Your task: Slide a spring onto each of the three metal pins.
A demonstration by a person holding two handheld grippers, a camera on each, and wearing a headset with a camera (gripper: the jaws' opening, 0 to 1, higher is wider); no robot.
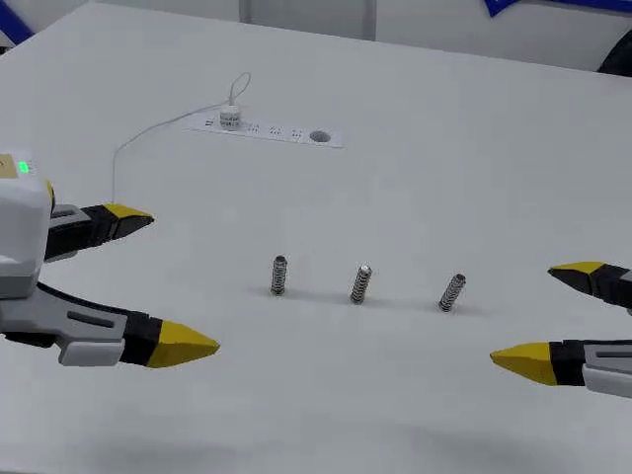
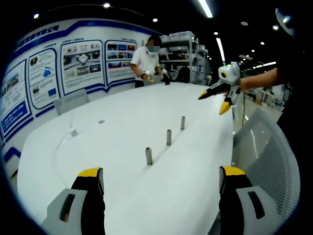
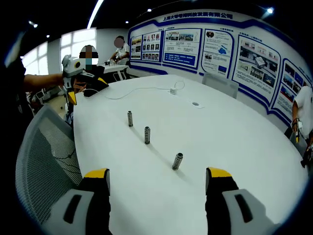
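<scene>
Closest in, the left tool hovers over the table with its jaws spread wide and nothing between them. Across on the other side the right tool is the same story: wide apart, carrying nothing. Between the two, a little farther out, there's the row. The left spring stands upright on its pin. The middle spring is upright too, with the shiny top of the middle pin peeking out. The right spring leans a touch but looks seated. In the right gripper view the coils read clearly on all three, set in a line with clear gaps between them. So by my read that's three for three: every pin looks dressed and the fitting seems done. At most the leaning one may want a check that it's fully down. Beyond the row, a white power strip with a plug in it lies well clear of the work.
</scene>
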